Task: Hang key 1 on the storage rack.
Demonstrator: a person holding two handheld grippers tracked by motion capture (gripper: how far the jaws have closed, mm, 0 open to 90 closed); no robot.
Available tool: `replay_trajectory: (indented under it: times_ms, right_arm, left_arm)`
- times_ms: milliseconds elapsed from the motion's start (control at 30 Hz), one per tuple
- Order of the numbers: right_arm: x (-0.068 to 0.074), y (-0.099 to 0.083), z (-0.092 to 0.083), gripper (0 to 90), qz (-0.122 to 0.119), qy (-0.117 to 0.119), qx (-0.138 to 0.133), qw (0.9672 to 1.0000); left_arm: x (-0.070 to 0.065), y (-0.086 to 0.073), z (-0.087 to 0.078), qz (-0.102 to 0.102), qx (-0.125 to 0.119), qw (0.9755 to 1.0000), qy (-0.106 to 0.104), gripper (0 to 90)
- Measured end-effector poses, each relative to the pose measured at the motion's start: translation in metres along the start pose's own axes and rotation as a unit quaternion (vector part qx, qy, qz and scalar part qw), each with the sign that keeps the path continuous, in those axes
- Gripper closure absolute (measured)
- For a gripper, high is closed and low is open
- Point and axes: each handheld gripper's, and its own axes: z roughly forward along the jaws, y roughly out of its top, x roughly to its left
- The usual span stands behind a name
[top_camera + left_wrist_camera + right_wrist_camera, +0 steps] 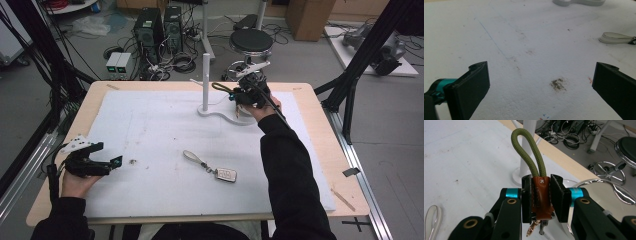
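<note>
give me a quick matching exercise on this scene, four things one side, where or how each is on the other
Things:
1. right gripper
2. left gripper
3. key fob
4. white stand

States:
a. lying flat mid-mat, untouched
b. open, over a dirty spot on the mat
c. upright at the mat's far side
d. shut on a brown tag with a green cord loop

Pairs: 1-d, 2-b, 3-a, 4-c
</note>
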Motion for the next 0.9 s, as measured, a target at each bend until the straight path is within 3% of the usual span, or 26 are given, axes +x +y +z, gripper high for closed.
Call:
replay_trajectory:
  times_ms: [533,900]
  right_arm:
    - [0.001,0.029,-0.013,72.0,-0.005,-0.007,-0.021,0.9997]
    - [0.008,0.038,-0.009,71.9,-0.012,0.000,-0.030,0.9995]
  left_arm:
    - [0.001,0.000,0.000,-0.001,-0.001,1.0000,0.001,1.8]
    - [0.001,0.000,0.001,-0.003,-0.003,1.0000,0.000,1.8]
